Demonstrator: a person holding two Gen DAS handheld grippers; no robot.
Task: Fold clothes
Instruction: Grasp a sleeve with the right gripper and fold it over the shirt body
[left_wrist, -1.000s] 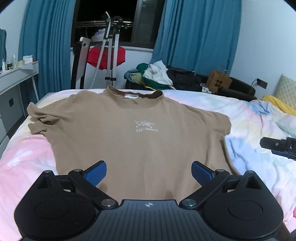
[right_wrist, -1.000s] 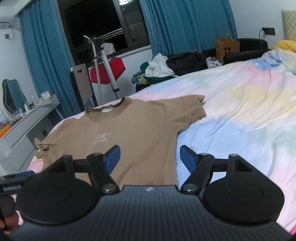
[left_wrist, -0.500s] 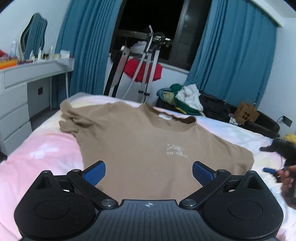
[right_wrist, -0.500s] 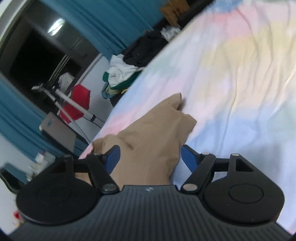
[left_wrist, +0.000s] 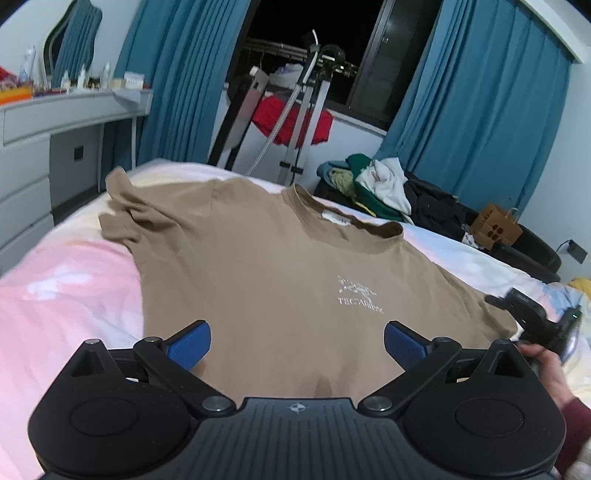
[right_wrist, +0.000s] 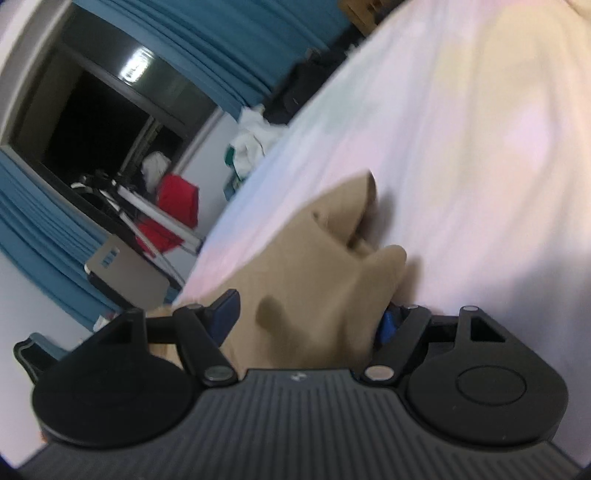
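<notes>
Tan T-shirt (left_wrist: 280, 273) flat on bed (left_wrist: 55, 280), both grippers' fingers (left_wrist: 188, 345) spread wide, right ones (right_wrist: 225, 314) apparently straddling blurred sleeve (right_wrist: 347, 210).

The right gripper (right_wrist: 308, 319), jaws wide, straddles the tan T-shirt's sleeve (right_wrist: 325, 273) on the pastel bedsheet (right_wrist: 461, 147).

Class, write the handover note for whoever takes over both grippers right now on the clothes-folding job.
Left gripper: open, empty, over the hem of the tan T-shirt.
Right gripper: open, with the shirt's sleeve lying between its pads; no grip visible.
The shirt lies spread flat, front up, on the pastel bed. Its far sleeve is rumpled.
Done: shirt laid out.
Left: every fold. A likely start is closing on the near sleeve and bringing it across.
</notes>
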